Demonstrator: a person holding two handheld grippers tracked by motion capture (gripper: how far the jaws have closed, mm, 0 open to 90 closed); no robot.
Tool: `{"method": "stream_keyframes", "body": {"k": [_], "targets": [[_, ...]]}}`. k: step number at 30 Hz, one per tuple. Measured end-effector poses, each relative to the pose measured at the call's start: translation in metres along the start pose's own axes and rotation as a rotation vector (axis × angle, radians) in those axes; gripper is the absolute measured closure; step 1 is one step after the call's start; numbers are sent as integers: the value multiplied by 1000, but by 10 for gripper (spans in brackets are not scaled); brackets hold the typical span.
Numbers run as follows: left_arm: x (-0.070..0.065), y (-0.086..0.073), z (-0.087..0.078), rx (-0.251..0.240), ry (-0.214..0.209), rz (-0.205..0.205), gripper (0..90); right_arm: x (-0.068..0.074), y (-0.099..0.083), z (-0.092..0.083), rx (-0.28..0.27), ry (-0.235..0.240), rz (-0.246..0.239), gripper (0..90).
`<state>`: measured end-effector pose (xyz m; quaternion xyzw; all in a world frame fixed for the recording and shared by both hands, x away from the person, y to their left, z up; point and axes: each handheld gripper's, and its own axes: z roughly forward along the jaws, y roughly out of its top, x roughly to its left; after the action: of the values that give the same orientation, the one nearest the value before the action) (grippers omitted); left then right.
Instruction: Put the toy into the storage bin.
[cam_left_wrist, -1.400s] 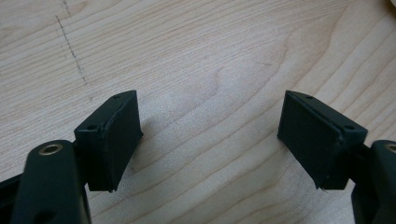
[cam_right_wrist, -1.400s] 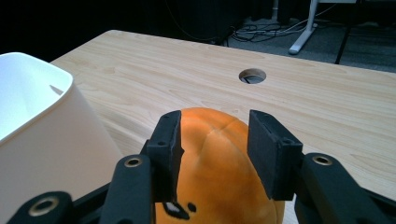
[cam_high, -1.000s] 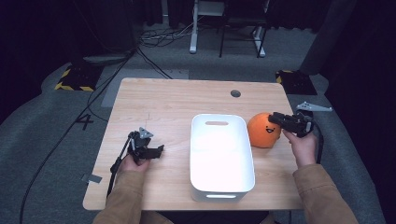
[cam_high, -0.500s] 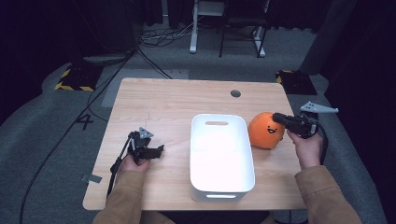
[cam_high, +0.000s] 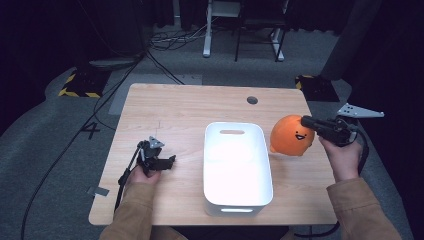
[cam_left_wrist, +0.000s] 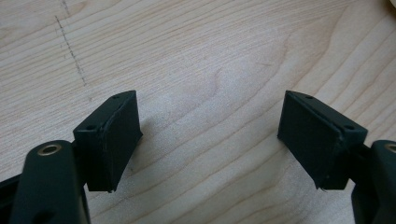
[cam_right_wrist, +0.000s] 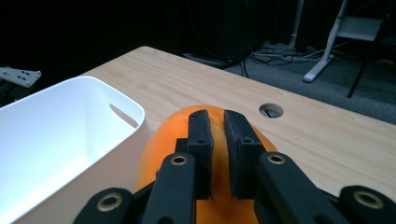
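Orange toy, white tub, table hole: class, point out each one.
Orange toy (cam_high: 291, 136), high view, its face.
White tub (cam_high: 237, 210), high view, near rim.
Table hole (cam_right_wrist: 271, 110), right gripper view, its opening.

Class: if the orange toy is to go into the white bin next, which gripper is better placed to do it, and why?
Right. The right gripper sits at the toy, jaws nearly closed over its top, beside the bin. The left gripper rests open on bare table across the bin.
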<state>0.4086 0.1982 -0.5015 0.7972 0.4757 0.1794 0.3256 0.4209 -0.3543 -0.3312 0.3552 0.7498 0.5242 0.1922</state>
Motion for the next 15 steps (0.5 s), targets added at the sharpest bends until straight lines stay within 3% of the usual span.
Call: {"method": "stream_keyframes", "body": {"k": [15], "targets": [[0,0,0,0,0,0,215,16,32,-30,-31,23,-43,814]]}}
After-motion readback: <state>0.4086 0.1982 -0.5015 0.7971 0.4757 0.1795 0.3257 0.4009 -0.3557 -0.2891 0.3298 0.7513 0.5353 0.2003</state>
